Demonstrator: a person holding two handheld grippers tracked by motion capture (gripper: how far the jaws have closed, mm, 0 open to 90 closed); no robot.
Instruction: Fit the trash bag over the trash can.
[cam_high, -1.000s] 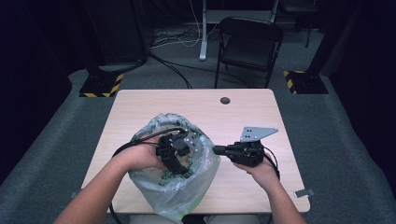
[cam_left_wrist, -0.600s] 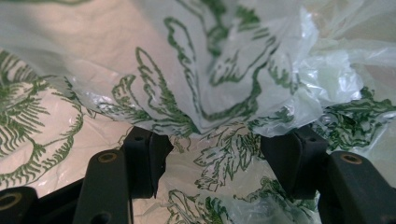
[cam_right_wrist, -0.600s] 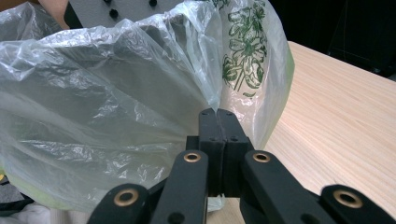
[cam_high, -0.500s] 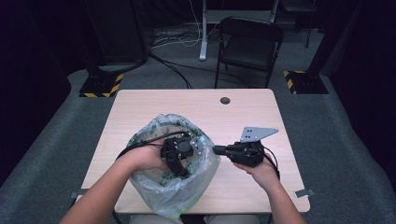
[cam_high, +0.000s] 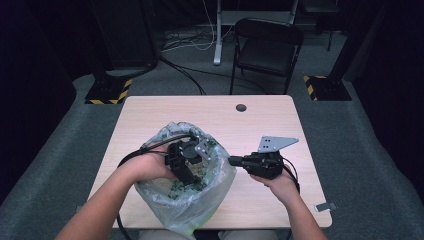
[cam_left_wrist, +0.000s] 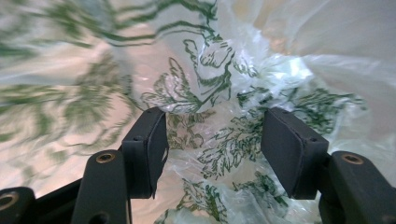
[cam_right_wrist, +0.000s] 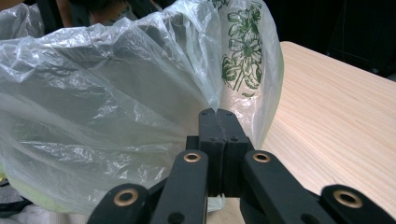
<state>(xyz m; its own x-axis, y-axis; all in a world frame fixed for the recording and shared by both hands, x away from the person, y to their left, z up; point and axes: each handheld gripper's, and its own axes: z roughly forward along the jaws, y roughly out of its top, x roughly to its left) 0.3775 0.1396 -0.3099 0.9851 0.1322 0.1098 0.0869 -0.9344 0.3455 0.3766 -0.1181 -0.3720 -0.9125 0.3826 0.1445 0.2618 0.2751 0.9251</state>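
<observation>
Left gripper (cam_high: 187, 160) down inside clear green-printed plastic bag (cam_high: 200, 205) at table's (cam_high: 280, 120) near edge, jaws parted, nothing clamped. Right gripper (cam_right_wrist: 218, 122) beside it, jaws closed, pinching bag's rim.

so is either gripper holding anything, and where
The right gripper is shut on the plastic bag, pinching its side wall near the rim. The left gripper is inside the bag, jaws open, holding nothing.
</observation>
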